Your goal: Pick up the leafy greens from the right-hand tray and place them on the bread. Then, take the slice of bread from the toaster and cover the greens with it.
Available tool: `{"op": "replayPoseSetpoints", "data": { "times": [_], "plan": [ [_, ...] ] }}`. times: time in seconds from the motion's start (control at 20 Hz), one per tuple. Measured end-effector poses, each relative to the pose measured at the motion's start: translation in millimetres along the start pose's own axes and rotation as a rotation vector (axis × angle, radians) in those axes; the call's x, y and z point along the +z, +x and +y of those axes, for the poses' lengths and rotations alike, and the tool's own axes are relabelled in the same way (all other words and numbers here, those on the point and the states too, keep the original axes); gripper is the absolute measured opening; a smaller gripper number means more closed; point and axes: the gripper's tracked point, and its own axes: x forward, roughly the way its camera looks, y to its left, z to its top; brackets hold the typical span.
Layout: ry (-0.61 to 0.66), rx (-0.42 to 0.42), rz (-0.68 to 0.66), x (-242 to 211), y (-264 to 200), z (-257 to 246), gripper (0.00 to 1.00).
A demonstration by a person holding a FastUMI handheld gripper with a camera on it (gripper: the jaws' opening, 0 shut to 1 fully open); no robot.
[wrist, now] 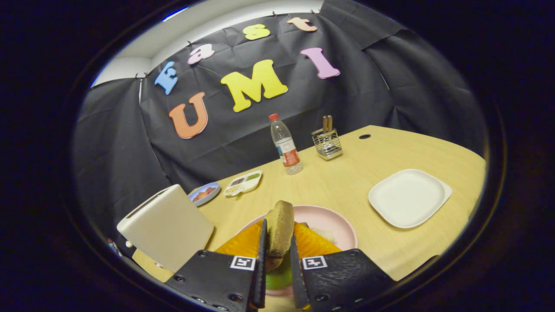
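My gripper (277, 255) pinches the slice of bread (279, 232) upright, both fingers pressed to its faces, directly over the pink plate (331, 223) — orange slices (314, 245) and what may be the leafy greens (279, 277) lie beneath, largely hidden by the fingers. The toaster (167, 225) sits close on the left. The white tray (407, 197) at right holds nothing; open table (347, 177) lies between.

Gripper (277, 255) clamps bread slice (279, 229) above pink plate (334, 223).
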Motion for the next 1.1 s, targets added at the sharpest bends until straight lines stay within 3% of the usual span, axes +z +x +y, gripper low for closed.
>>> {"op": "replayPoseSetpoints", "data": {
  "times": [0.3, 0.8, 1.1],
  "plan": [
    [-0.033, -0.034, 0.039, -8.8, 2.2, -19.5, 0.57],
    [-0.081, -0.06, -0.015, 10.2, -9.2, -36.2, 0.94],
    [-0.203, -0.083, -0.12, 44.8, -29.7, -47.4, 0.96]
  ]
}}
